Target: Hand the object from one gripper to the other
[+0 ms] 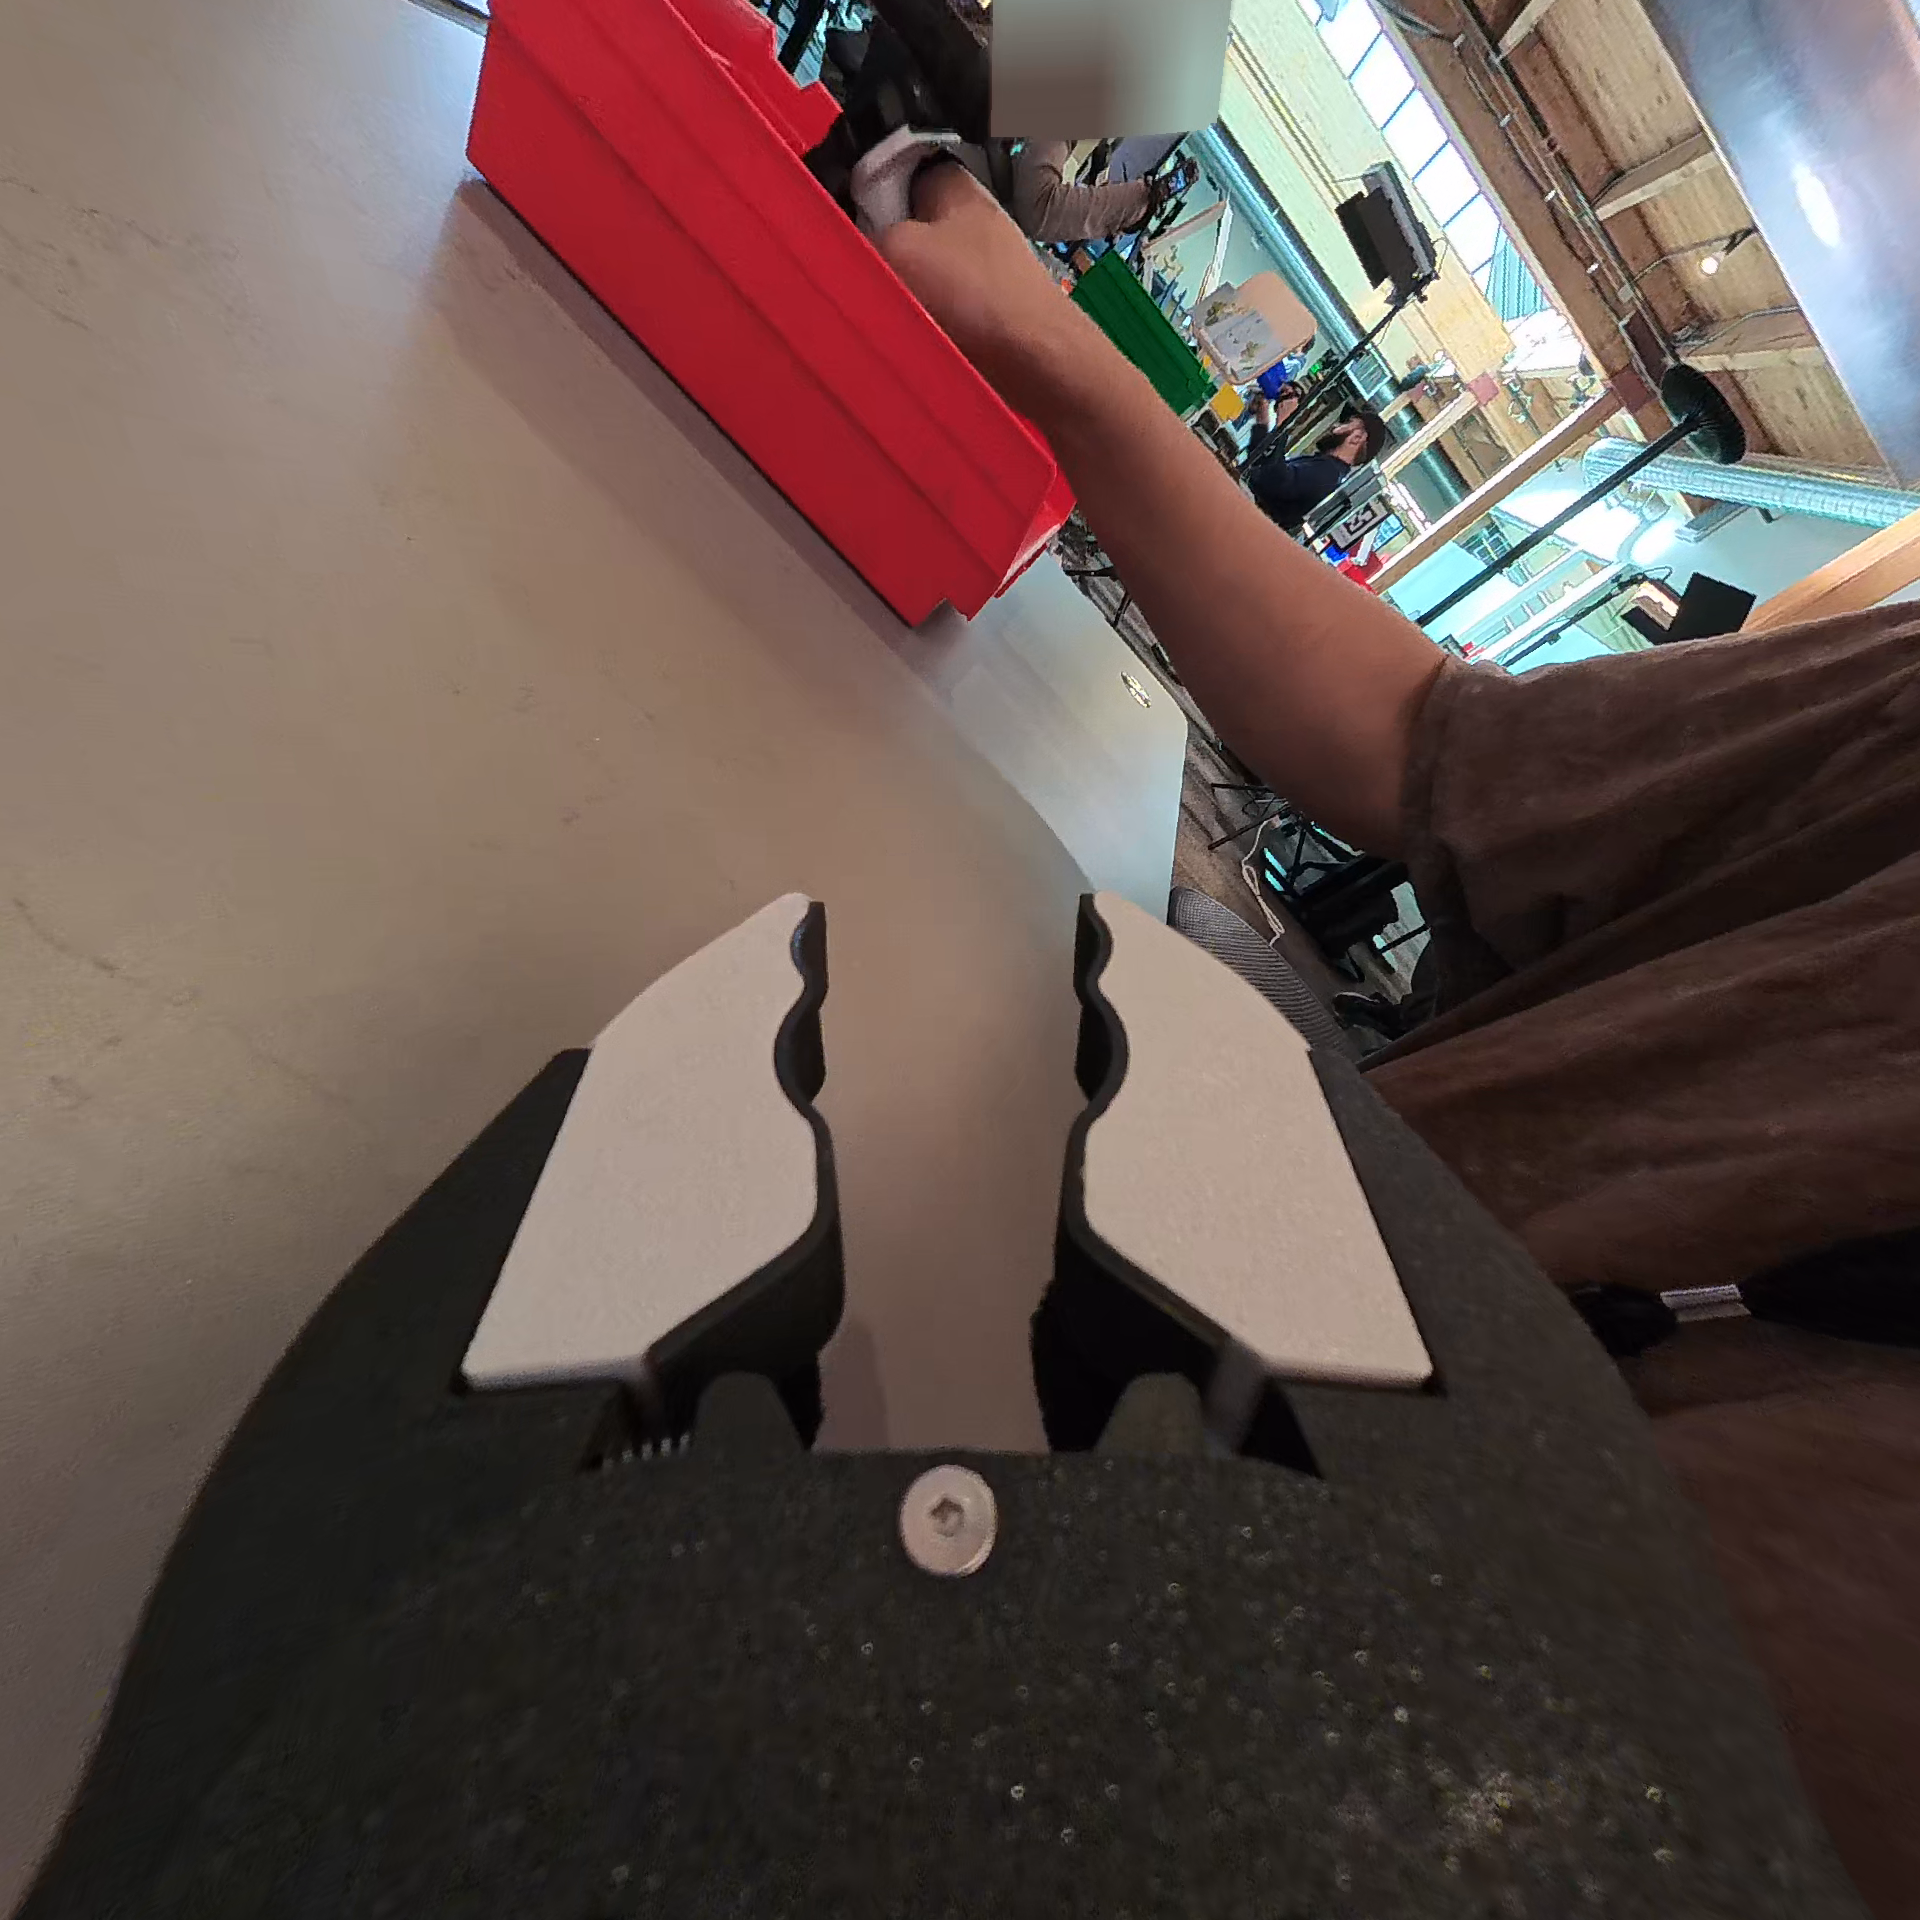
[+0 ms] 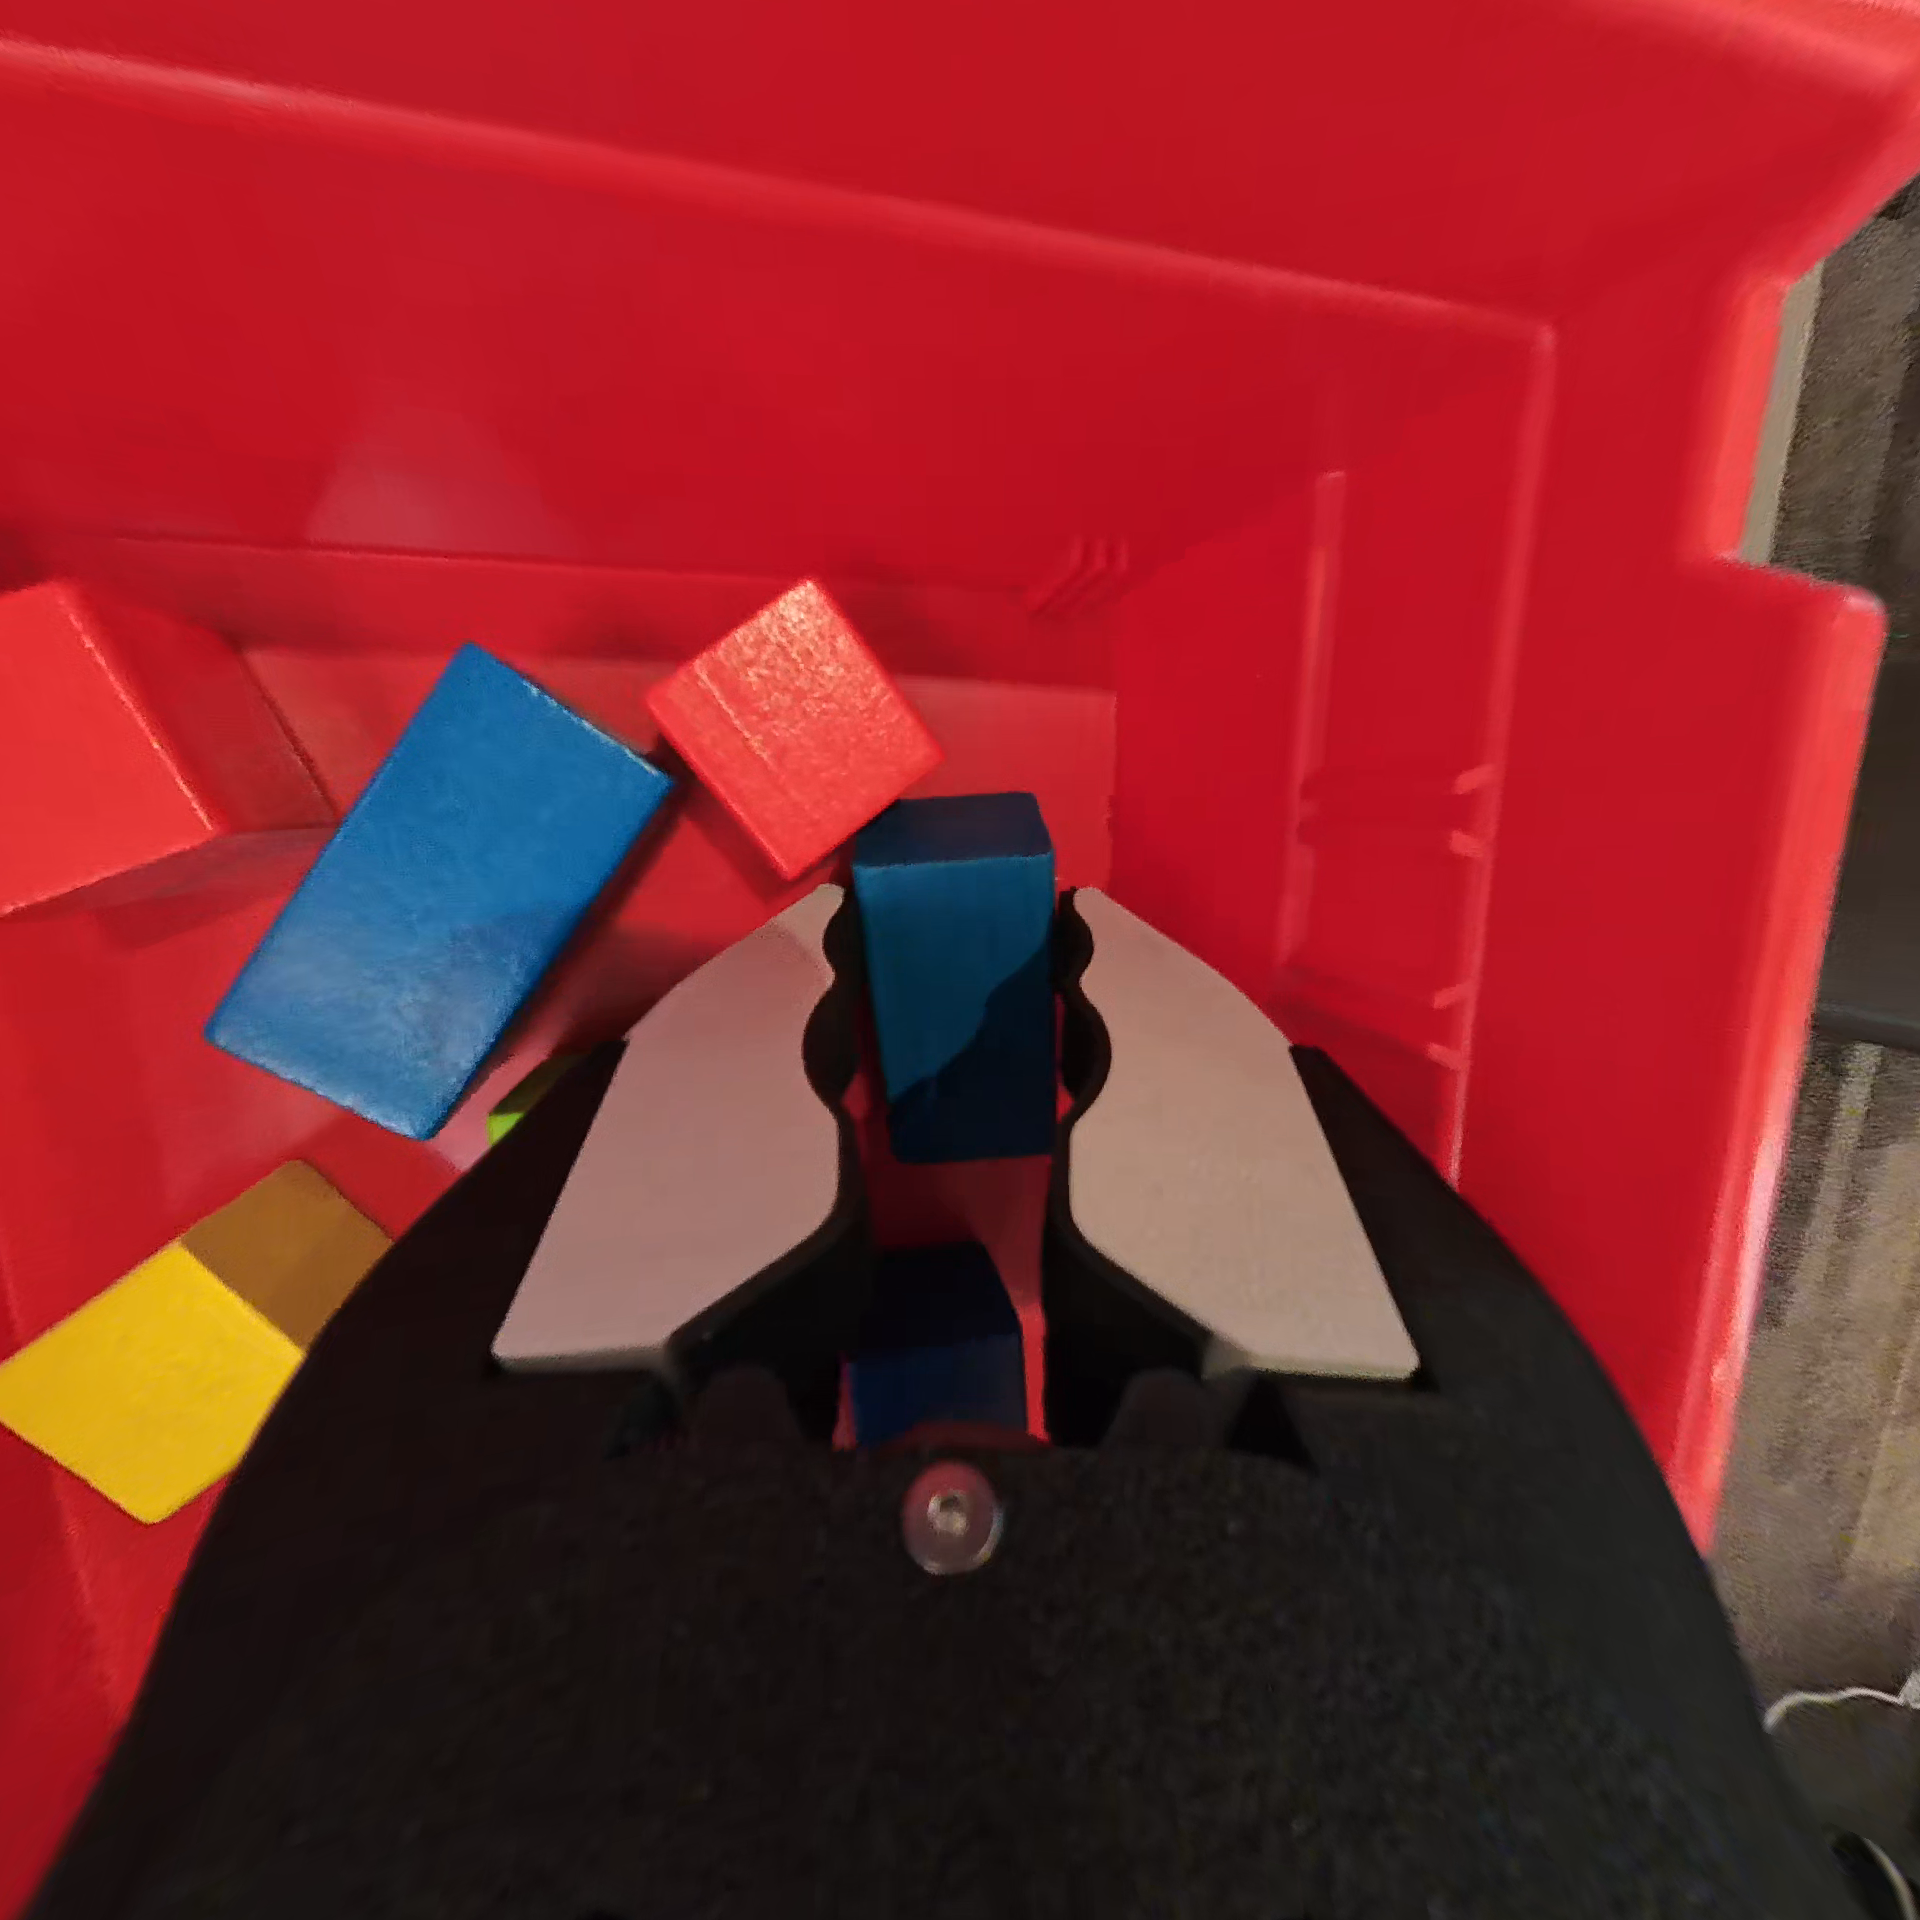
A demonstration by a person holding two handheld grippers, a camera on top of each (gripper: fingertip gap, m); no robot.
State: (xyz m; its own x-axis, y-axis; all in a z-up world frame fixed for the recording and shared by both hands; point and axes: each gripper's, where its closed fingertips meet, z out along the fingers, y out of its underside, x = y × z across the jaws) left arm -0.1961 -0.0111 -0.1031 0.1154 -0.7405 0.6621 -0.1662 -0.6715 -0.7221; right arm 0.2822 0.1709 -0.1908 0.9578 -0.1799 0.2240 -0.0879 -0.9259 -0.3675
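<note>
A smooth, matt, faintly mottled surface is shown by the tabletop point(image 1: 312, 727). The red bin point(image 2: 935, 364) is moulded of glossy plastic. Painted wood grain is seen on the blue block point(image 2: 956, 966). Matt grey plates and grainy black housing are borne by the right gripper point(image 2: 956, 904).

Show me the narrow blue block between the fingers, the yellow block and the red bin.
narrow blue block point(image 2: 951, 966): right wrist view, its lit upper face.
yellow block point(image 2: 145, 1382): right wrist view, its top face.
red bin point(image 1: 748, 312): left wrist view, its outer side wall.
</note>
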